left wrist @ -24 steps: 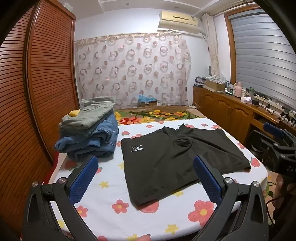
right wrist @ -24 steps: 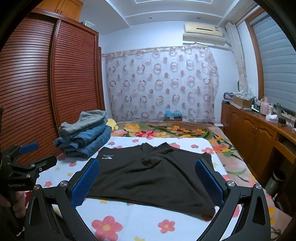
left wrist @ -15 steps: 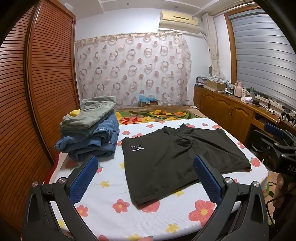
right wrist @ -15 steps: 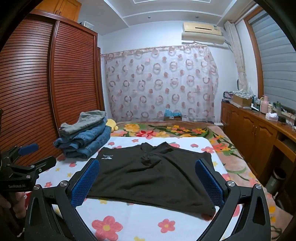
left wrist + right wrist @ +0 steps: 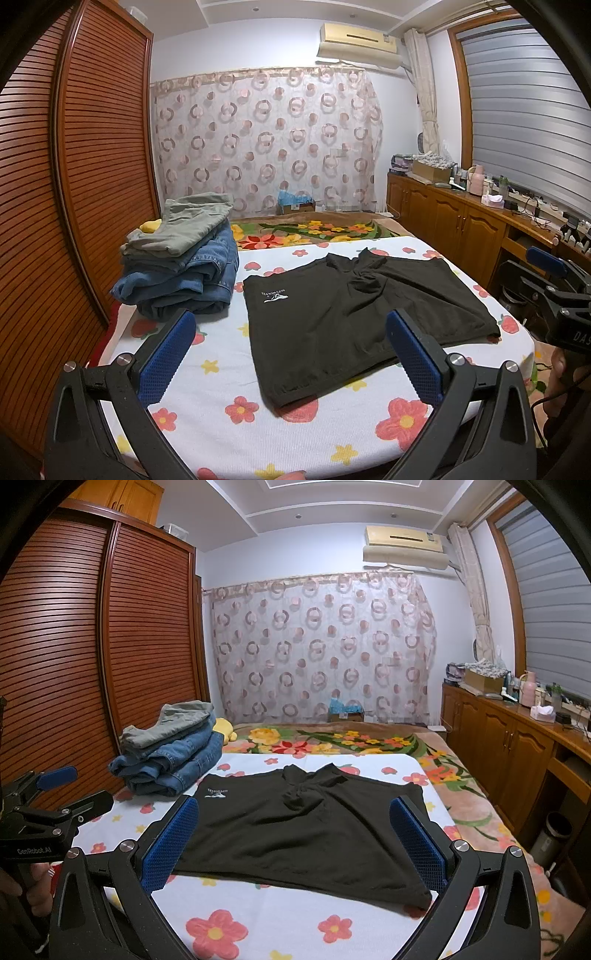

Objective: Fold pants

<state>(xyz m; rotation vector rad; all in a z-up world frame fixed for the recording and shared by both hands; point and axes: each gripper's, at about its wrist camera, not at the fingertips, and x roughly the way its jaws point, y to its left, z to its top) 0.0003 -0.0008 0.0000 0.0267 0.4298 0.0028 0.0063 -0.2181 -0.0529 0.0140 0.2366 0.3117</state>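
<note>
Black shorts with a small white logo lie spread flat on the flowered sheet; their waistband end is bunched at the far side. My left gripper hovers above the sheet's near edge, open, nothing between its blue pads. My right gripper hangs in front of the shorts' near hem, open and empty too. Each gripper shows at the edge of the other's view: the right gripper and the left gripper.
A pile of folded jeans and grey-green trousers sits on the sheet's far left. A slatted wooden wardrobe stands left, a wooden cabinet with clutter right. A floral blanket and curtain lie beyond.
</note>
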